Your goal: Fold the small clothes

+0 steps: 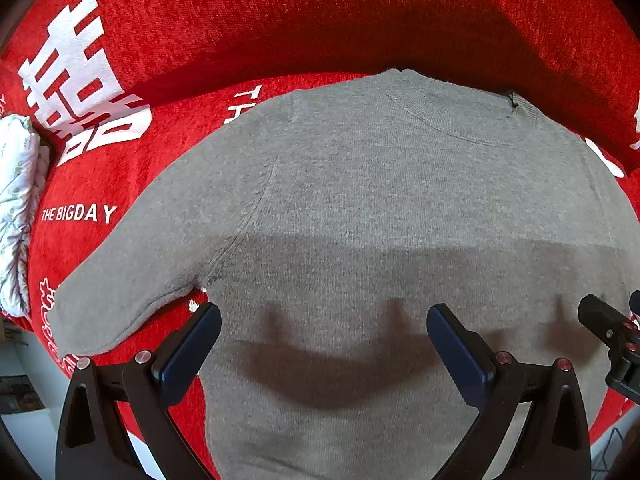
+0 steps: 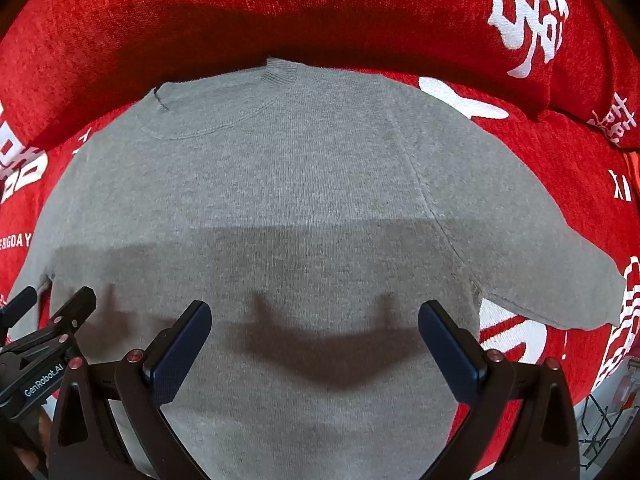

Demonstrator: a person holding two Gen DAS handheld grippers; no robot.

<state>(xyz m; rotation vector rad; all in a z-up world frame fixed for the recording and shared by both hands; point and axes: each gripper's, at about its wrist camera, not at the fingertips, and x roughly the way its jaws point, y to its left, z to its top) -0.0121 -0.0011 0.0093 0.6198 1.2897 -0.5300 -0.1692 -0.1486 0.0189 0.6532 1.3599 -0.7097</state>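
A: Where's the sweater (image 1: 380,216)?

B: Flat on the red sofa (image 1: 200,32), collar far. Left gripper (image 1: 324,344) and right gripper (image 2: 314,344) hover wide open, holding nothing.

A: Risk?

B: Pinching both layers unevenly; the fold would likely skew.

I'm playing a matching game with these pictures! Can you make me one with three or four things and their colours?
Things:
1. sweater
2. sofa cover
3. THE BIGDAY lettering
4. left gripper's fingertips

Colours:
A. white
B. dark blue
C. grey
D. red

Pairs: 1-C, 2-D, 3-A, 4-B
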